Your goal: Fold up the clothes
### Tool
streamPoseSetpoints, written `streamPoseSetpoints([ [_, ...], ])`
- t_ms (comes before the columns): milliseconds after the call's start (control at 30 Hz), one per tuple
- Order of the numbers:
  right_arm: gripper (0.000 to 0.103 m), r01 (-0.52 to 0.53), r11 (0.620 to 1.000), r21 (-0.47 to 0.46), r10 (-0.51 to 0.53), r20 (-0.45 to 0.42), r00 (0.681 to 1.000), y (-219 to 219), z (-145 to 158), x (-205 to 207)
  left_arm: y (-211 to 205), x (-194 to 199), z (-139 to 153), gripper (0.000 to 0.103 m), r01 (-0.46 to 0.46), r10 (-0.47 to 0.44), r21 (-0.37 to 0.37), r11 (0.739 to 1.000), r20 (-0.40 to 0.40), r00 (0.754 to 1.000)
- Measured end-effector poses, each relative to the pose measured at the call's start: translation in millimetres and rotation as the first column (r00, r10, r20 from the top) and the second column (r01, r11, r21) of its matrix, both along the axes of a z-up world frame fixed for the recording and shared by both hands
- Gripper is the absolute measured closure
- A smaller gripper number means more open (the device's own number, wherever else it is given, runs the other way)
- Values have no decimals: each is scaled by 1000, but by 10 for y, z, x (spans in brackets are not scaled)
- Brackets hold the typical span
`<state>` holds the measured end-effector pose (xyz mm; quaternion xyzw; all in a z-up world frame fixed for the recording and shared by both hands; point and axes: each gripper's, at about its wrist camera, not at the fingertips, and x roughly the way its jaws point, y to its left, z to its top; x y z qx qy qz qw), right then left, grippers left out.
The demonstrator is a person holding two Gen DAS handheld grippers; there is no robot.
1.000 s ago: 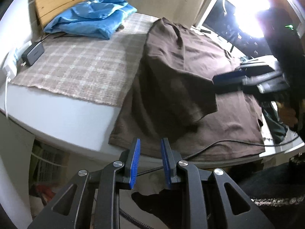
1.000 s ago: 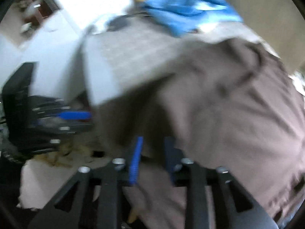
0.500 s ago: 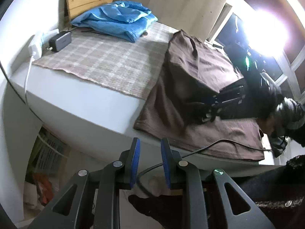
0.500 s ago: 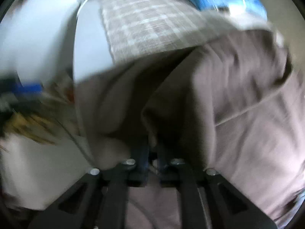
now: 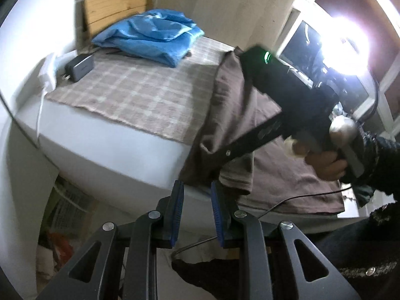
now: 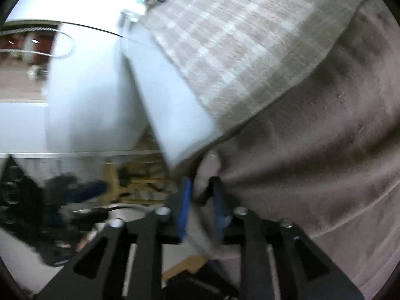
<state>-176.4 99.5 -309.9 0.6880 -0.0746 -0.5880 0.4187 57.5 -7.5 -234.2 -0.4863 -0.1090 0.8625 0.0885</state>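
We have the brown cotton T-shirt [image 5: 240, 115] lying on the white tabletop [image 5: 105, 145], its right part partly over the beige checked woven mat [image 5: 140, 92] and its near hem hanging just past the table's front edge. One side is already turned in over the body, so the fold looks begun but far from finished, in our judgement. The short sleeve [image 5: 237, 177] still sticks out near the front, and the long halving folds remain.

Our right gripper [image 6: 200, 195] is at the shirt's near left corner, at the table's edge. Its jaws are opening, with a small bunch of brown cloth between the blue pads [image 6: 186, 200]. The blur hides whether the pads still press on it, so we cannot tell (it may be slipping free). The person's hand [image 5: 327, 162] carries that tool across the shirt.

Our left gripper [image 5: 196, 210] hangs in front of the table's edge, its pads a little apart with nothing between them.

At the back, a folded blue garment [image 5: 150, 37] already sits done, beside a grey charger block [image 5: 80, 67].
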Motion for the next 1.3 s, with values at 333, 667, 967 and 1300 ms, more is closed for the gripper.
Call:
streamPoseSetpoints([
  [333,74,400,916,27,-362,-372,855,1620,841,-881,675,-972,99,82,197,-197,-37,980,11,980],
  [667,66,527,846,79,-448,-431,784,2110,711,-2670,1027,-2736,150,77,223,-221,-82,971,30,975],
  [967,66,461,870,178,-388,-330,860,1875,90,-3313,1081,-3466,-282,78,217,-217,-2,976,77,973],
  [1300,99,509,857,86,-441,-391,808,1894,-104,-3207,856,-3346,-399,101,68,-65,-107,992,30,997],
])
